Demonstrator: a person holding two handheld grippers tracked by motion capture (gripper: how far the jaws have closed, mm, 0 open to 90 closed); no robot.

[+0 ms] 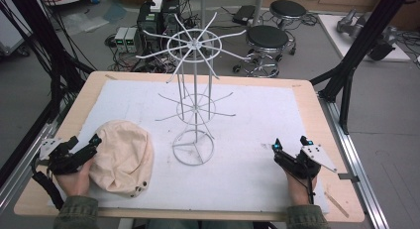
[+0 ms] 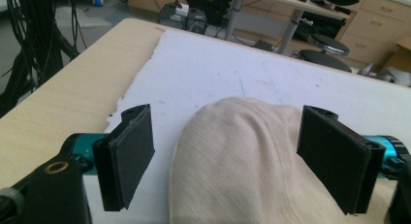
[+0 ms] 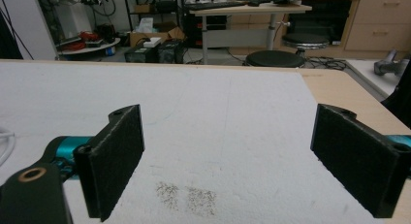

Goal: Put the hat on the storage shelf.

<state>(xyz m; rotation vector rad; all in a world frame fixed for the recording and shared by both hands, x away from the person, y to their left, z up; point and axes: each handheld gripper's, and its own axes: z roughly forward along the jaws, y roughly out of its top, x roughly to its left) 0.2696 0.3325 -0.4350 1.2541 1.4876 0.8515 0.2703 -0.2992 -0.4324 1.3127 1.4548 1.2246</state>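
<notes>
A cream cloth cap lies crown up on the white mat at the front left. My left gripper is open at the cap's left edge; in the left gripper view its jaws stand wide apart on either side of the cap, with neither pad pressed into the cloth. A white wire display rack with two tiers of hook arms stands upright at the mat's middle. My right gripper rests open at the front right, and nothing lies between its pads.
The white mat covers most of the wooden table. Black frame posts rise at the right and cables hang at the left. Stools and computer boxes stand on the floor beyond the table's far edge.
</notes>
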